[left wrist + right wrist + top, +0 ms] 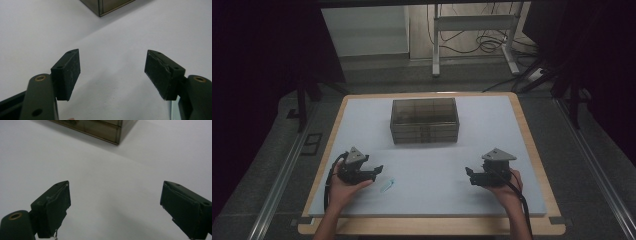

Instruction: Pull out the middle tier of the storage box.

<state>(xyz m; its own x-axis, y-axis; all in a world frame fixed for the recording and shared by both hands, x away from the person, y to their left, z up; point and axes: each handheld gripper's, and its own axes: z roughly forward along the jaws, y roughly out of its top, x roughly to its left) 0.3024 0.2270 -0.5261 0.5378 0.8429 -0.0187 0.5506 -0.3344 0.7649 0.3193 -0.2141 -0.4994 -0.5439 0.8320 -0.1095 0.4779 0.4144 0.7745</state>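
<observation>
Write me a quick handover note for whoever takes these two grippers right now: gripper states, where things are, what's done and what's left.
Left gripper: jaws open, nothing between them, held low at the near left of the table.
Right gripper: jaws open, holding nothing, near right.
Small light-blue item: lies flat on the table just beyond the left gripper, untouched; too small to identify.
Clear compartment box: stands at the far middle of the table; contents cannot be made out.
Done: nothing visibly handled.
Left: probably pick up the blue item with the left gripper; likely destination is the box.
</observation>
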